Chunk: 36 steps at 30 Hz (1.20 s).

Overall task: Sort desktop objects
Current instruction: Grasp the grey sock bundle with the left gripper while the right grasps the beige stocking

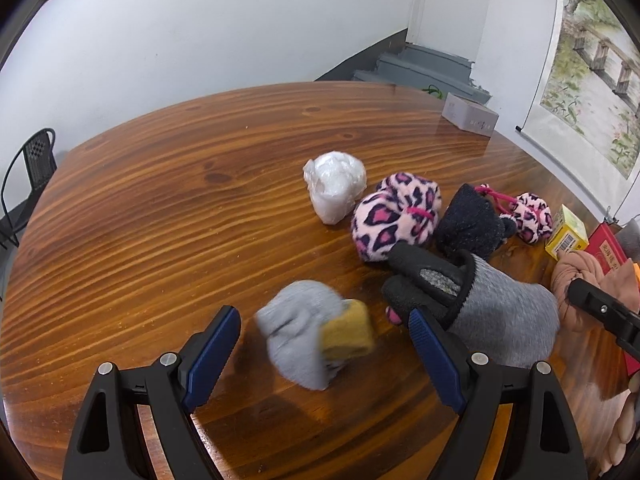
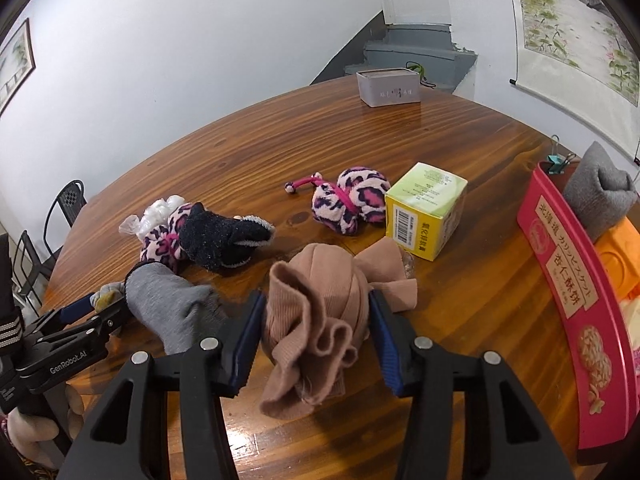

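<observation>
My left gripper (image 1: 324, 340) is open over the wooden table (image 1: 180, 200). A grey-and-mustard sock ball (image 1: 312, 330), blurred by motion, lies between its blue pads without touching them. A grey-and-black sock (image 1: 480, 300) lies by its right finger. My right gripper (image 2: 316, 336) is shut on a rolled tan sock (image 2: 316, 320). Behind are a pink leopard sock bundle (image 1: 396, 216), a dark navy sock (image 1: 470, 222), a smaller leopard bundle (image 2: 352, 198) and a white plastic-wrapped ball (image 1: 336, 186).
A yellow-green carton (image 2: 426, 210) stands right of the small leopard bundle. A red biscuit tin (image 2: 576, 300) at the right edge holds a grey sock roll (image 2: 600, 192). A grey box (image 2: 388, 88) sits at the far table edge. A black chair (image 1: 32, 172) stands at left.
</observation>
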Available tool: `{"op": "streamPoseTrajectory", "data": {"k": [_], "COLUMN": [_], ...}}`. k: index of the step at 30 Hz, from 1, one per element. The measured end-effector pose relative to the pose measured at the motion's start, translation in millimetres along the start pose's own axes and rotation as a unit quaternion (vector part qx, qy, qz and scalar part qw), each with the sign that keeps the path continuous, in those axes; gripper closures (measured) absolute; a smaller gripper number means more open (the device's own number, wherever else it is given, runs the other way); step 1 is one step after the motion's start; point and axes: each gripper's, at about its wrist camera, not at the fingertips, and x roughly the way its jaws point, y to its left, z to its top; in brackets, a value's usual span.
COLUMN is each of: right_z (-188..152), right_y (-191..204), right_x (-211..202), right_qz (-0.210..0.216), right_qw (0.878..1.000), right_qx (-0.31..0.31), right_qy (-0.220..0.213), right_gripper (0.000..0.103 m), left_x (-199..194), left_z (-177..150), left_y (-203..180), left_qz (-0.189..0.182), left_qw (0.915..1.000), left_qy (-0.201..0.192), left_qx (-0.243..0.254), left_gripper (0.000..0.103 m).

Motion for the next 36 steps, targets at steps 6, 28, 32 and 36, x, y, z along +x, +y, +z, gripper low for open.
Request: {"op": "streamPoseTrajectory", "data": {"k": [6, 28, 32, 36], "right_z": [0, -3, -2, -2], "right_y": [0, 1, 1, 2], "right_x": [-2, -1, -3, -3], "right_qz": [-0.002, 0.005, 0.006, 0.008], "right_qw": [1.000, 1.000, 1.000, 1.000], "right_qx": [-0.002, -0.006, -0.005, -0.009], "right_qy": [-0.006, -0.003, -0.006, -0.006], "right_gripper": [0.048, 0.047, 0.047, 0.047], "left_x": [6, 16, 4, 4], "left_z": [-1, -2, -1, -2], "left_y": [7, 4, 14, 8], "left_qz": [0.007, 0.058, -0.021, -0.035], "left_qw": [0.9997, 0.9972, 0.9985, 0.9988], "left_qy": [0.017, 0.040, 0.006, 0.008], "left_qx": [-0.016, -0.024, -0.049, -0.033], "left_gripper": [0.015, 0.000, 0.055, 0.055]}}
